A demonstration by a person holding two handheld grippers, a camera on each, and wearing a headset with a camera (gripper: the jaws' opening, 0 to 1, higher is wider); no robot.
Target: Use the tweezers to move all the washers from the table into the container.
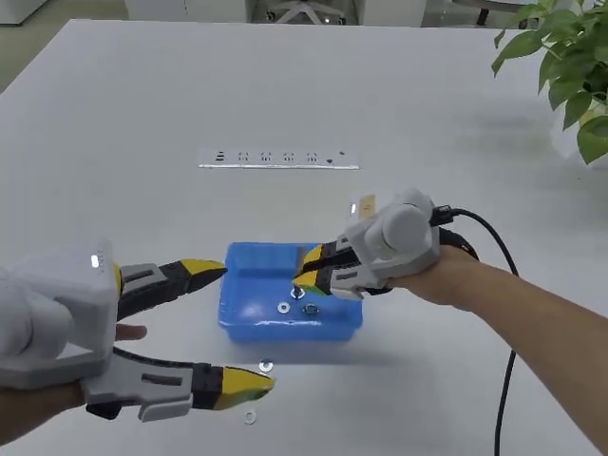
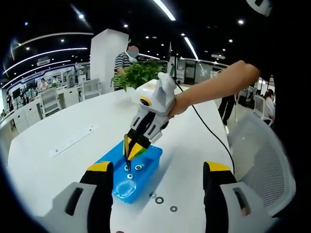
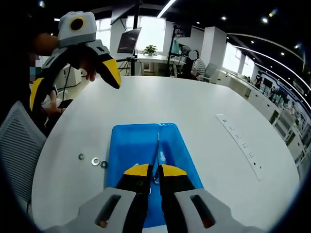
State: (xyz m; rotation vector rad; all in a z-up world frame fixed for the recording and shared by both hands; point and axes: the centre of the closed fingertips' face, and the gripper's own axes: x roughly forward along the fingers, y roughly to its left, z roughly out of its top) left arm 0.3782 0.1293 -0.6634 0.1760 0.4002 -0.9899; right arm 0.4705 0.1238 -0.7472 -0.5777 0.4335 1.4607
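My right gripper (image 1: pixel 306 275) is shut on thin metal tweezers (image 3: pixel 158 145) that point down into the blue container (image 1: pixel 249 266). Two washers (image 1: pixel 283 307) lie on the container floor by the tweezer tips (image 2: pixel 127 164). I cannot tell whether the tips hold a washer. More washers (image 1: pixel 266 365) lie on the white table just in front of the container, three of them (image 3: pixel 95 161) in the right gripper view. My left gripper (image 1: pixel 247 327) is open wide at the container's near left corner, with nothing between its fingers (image 2: pixel 99 170).
A white power strip (image 1: pixel 278 159) lies farther back on the table. A potted plant (image 1: pixel 570 66) stands at the far right edge. A black cable (image 1: pixel 499 256) trails from the right gripper. An office chair (image 2: pixel 262 160) stands beside the table.
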